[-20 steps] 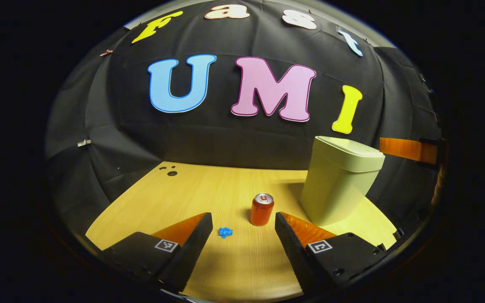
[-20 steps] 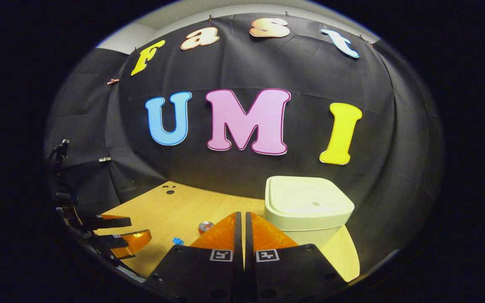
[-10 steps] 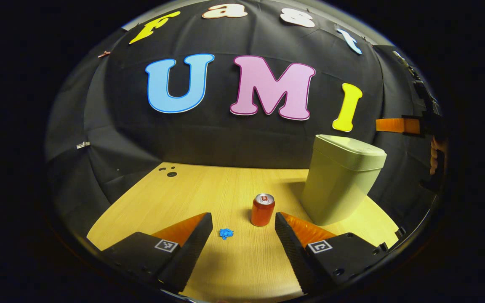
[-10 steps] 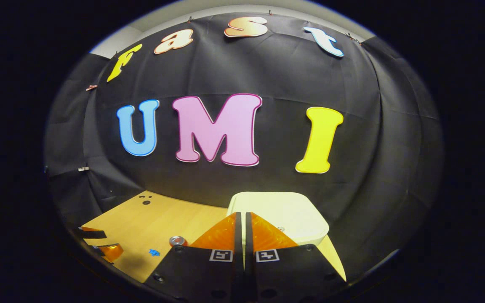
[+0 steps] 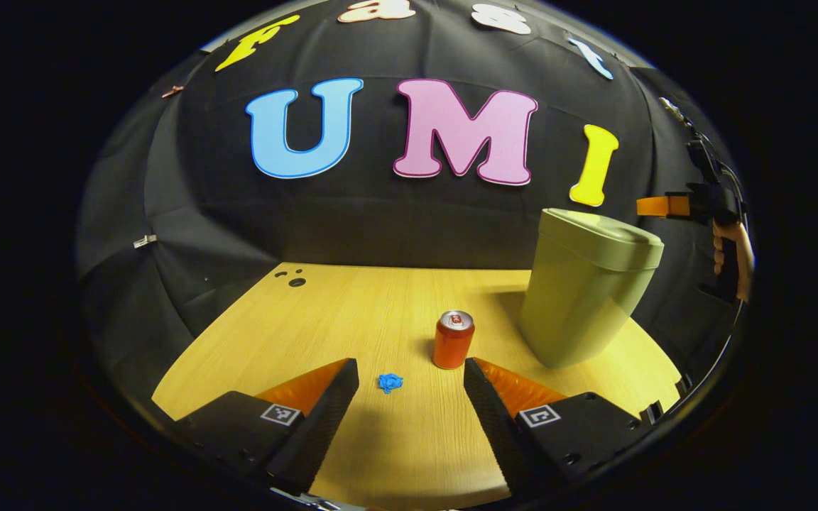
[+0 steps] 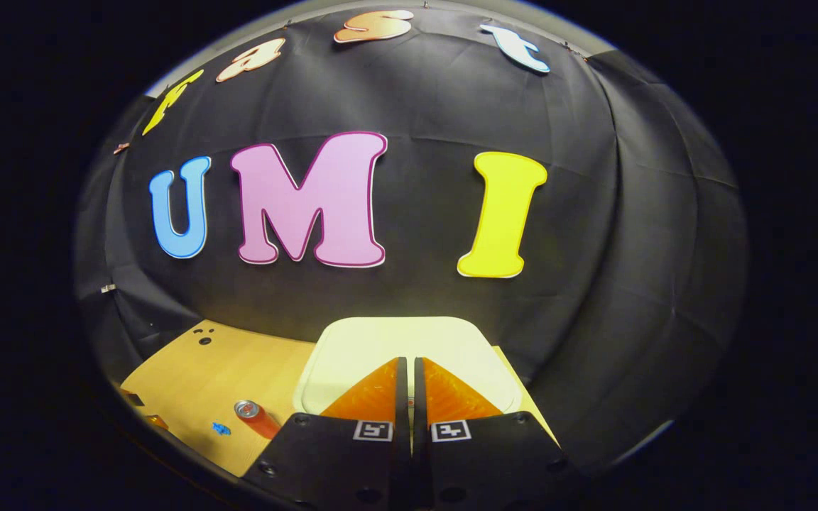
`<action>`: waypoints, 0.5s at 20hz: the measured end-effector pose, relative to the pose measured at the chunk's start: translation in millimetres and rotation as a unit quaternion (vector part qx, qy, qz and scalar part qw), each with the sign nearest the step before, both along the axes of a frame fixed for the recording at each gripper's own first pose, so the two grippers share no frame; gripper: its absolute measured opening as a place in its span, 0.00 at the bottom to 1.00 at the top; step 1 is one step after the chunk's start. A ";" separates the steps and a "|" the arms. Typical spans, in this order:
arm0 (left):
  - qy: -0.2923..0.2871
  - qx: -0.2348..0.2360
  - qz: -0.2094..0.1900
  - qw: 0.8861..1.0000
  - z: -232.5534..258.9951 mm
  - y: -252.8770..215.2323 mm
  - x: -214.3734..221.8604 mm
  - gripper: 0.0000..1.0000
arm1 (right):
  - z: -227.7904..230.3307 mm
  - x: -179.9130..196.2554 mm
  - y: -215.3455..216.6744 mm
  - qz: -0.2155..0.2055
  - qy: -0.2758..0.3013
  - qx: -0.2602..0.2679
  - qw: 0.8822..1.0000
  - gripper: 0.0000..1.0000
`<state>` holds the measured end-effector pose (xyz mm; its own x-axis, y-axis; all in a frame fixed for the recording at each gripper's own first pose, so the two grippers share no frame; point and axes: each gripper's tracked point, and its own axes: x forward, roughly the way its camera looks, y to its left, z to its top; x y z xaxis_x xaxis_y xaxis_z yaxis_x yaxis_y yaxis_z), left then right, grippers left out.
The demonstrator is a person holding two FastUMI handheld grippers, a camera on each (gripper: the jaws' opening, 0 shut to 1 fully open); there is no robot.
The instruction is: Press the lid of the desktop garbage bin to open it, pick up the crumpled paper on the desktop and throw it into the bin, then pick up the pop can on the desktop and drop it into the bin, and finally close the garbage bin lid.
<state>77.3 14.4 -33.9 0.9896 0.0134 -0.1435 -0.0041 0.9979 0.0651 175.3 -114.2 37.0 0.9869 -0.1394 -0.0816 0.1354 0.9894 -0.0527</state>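
In the left gripper view the left claw hangs wide open over the wooden counter, holding nothing, its fingers cut off at the bottom edge. Between the fingers lies the crumpled paper, a small blue wad whose folds are too small to make out. Just beyond it, near the right finger, the orange can stands upright. Farther right stands the pale green bin with its lid down. Past the bin, at the rim, the right claw shows partly, with a hand behind it. In the right gripper view the right claw's fingers are closed together with nothing between them, over the lid; whether they touch it I cannot tell. The bin's body is hidden beneath them. Black cloth walls the booth behind.
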 end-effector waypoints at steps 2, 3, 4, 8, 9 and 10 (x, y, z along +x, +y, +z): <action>0.001 -0.002 0.002 1.000 -1.5 0.5 -0.5 0.96 | -9.1 2.4 0.1 0.001 0.011 0.002 1.000 0.05; 0.001 -0.003 0.005 1.000 -1.6 2.2 0.0 0.96 | -14.7 3.2 0.4 0.002 0.016 0.000 1.000 0.05; 0.002 -0.005 0.007 1.000 -1.8 3.1 -0.4 0.96 | -19.4 4.6 0.6 0.003 0.022 -0.001 1.000 0.05; 0.007 -0.010 0.015 1.000 -3.9 6.5 0.3 0.96 | -22.6 5.2 1.3 0.006 0.027 -0.008 1.000 0.05; 0.008 -0.011 0.016 1.000 -4.5 7.0 0.1 0.96 | -25.0 4.8 1.6 0.008 0.029 -0.010 0.999 0.05; 0.010 -0.012 0.017 1.000 -5.2 6.8 -0.8 0.96 | -25.8 5.1 1.5 0.009 0.029 -0.010 0.999 0.05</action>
